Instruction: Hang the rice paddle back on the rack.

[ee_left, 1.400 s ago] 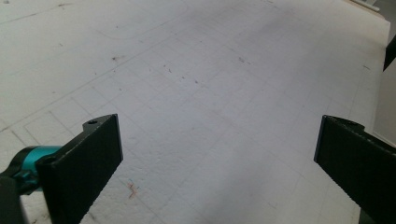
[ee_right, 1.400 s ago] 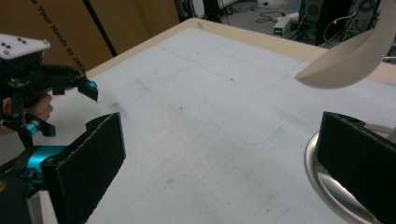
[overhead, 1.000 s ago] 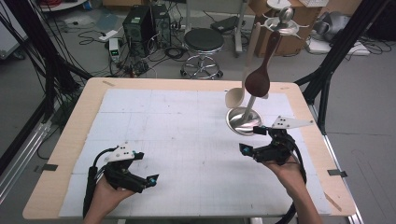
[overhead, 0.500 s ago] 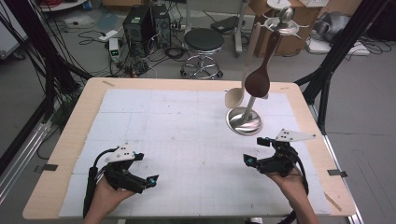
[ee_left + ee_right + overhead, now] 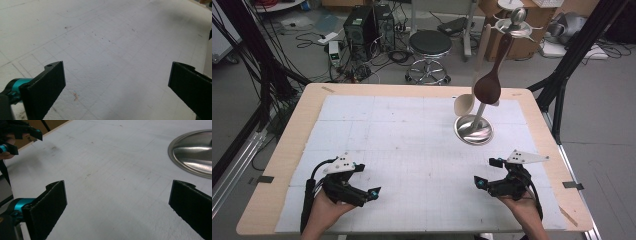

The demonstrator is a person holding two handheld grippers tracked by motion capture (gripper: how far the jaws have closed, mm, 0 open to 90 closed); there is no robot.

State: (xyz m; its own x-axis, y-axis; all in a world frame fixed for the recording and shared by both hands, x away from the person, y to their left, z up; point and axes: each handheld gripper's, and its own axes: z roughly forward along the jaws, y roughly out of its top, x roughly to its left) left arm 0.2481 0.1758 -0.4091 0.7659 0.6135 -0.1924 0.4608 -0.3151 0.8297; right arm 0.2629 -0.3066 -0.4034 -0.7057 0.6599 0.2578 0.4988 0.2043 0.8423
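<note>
Right tongs [image 5: 485,173] have withdrawn from the spoon stand [image 5: 473,129]; both tongs gape, left tongs [image 5: 370,179] well apart.

The white mat [image 5: 412,150] lay bare across the middle and left, with free passage between the left gripper [image 5: 369,192] and the right gripper [image 5: 486,172], which were well apart. Only the stand [image 5: 473,130] rose at the far right, its round steel base on the mat, a dark spoon [image 5: 488,87] and a pale spoon [image 5: 464,103] hanging over it, blocking that corner.
</note>
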